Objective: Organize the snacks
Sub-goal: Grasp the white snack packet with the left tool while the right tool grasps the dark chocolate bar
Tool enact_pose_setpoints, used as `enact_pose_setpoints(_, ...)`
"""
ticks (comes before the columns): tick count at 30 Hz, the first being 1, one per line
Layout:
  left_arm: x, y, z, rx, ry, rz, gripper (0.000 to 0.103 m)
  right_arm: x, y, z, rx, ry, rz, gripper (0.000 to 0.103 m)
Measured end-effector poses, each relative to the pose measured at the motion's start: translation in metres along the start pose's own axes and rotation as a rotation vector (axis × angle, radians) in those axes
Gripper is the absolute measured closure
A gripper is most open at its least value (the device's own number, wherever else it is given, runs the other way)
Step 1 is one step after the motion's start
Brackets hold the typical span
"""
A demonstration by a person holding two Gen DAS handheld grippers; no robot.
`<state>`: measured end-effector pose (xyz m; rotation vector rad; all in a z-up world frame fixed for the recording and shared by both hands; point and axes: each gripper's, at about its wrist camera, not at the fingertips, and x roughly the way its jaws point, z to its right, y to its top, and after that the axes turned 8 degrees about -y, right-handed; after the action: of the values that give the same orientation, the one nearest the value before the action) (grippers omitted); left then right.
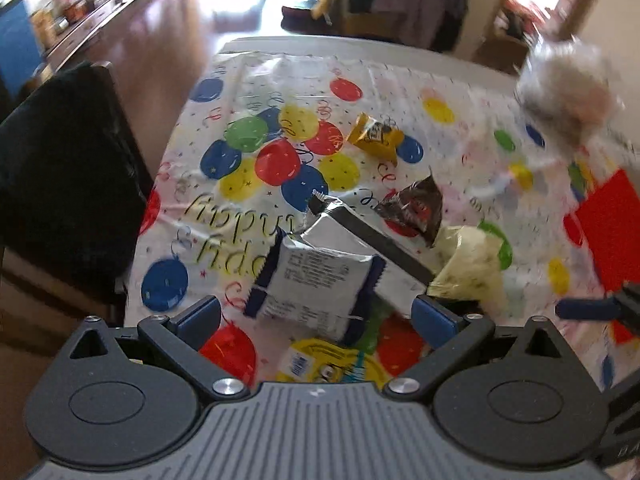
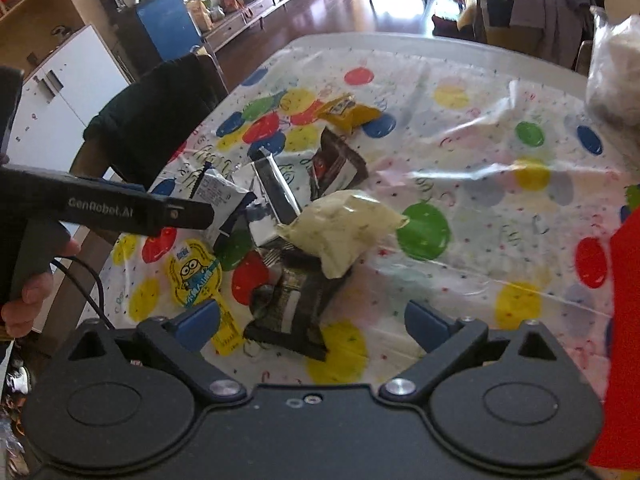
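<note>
Snack packets lie in a loose pile on a balloon-print tablecloth. My left gripper is open and empty, its jaws wide just above a white and navy packet. Behind that lie a silver packet, a dark brown packet, a pale yellow bag and an orange-yellow packet. A yellow Minion packet lies under the gripper. My right gripper is open and empty above a black packet, with the pale yellow bag ahead and the Minion packet to the left.
A clear bag of pale snacks hangs at the right edge. A red box stands at the right. A dark chair stands at the table's left side. The left gripper's body reaches in from the left of the right wrist view.
</note>
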<state>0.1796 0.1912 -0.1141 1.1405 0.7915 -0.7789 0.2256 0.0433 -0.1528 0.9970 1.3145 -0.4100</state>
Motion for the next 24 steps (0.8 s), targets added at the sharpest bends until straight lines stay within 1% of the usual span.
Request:
enact_pose_setpoints(4, 0.015, 0.008, -0.003, 0.067, -0.025, -0.046, 0.001, 0.019, 0.007, -0.006, 0.036, -0.016, -0.033, 0.008)
enact_pose_setpoints(6, 0.025, 0.01, -0.003, 0.091, -0.011, -0.065, 0.001, 0.025, 0.01, -0.011, 0.039, -0.024, -0.039, 0.009)
enact_pose_setpoints(9, 0.035, 0.011, -0.002, 0.117, -0.012, -0.086, 0.001, 0.033, 0.012, -0.019, 0.022, -0.043, -0.046, 0.013)
enact_pose_setpoints(11, 0.041, 0.013, -0.002, 0.127, -0.003, -0.095, 0.001, 0.038, 0.012, -0.022, 0.015, -0.054, -0.051, 0.018)
enact_pose_setpoints(12, 0.043, 0.014, -0.002, 0.128, -0.005, -0.1, 0.001, 0.041, 0.012, -0.023, 0.014, -0.062, -0.052, 0.022)
enact_pose_setpoints(15, 0.049, 0.015, -0.002, 0.14, -0.007, -0.11, 0.002, 0.044, 0.012, -0.024, 0.024, -0.078, -0.055, 0.027)
enact_pose_setpoints(18, 0.05, 0.016, -0.003, 0.137, -0.028, -0.108, 0.003, 0.044, 0.01, -0.025, 0.019, -0.083, -0.049, 0.029)
enact_pose_setpoints(20, 0.049, 0.017, -0.005, 0.13, -0.053, -0.109, 0.01, 0.043, 0.01, -0.027, 0.0, -0.08, -0.04, 0.034)
enact_pose_setpoints(21, 0.049, 0.018, -0.006, 0.126, -0.065, -0.11, 0.012, 0.042, 0.009, -0.028, -0.005, -0.076, -0.038, 0.039)
enact_pose_setpoints(22, 0.048, 0.018, -0.006, 0.124, -0.071, -0.108, 0.018, 0.04, 0.009, -0.029, -0.006, -0.072, -0.036, 0.046)
enact_pose_setpoints(23, 0.046, 0.017, -0.006, 0.121, -0.079, -0.108, 0.024, 0.039, 0.009, -0.029, -0.006, -0.071, -0.034, 0.046)
enact_pose_setpoints(24, 0.045, 0.017, -0.005, 0.122, -0.082, -0.107, 0.026, 0.037, 0.008, -0.03, -0.008, -0.073, -0.029, 0.049)
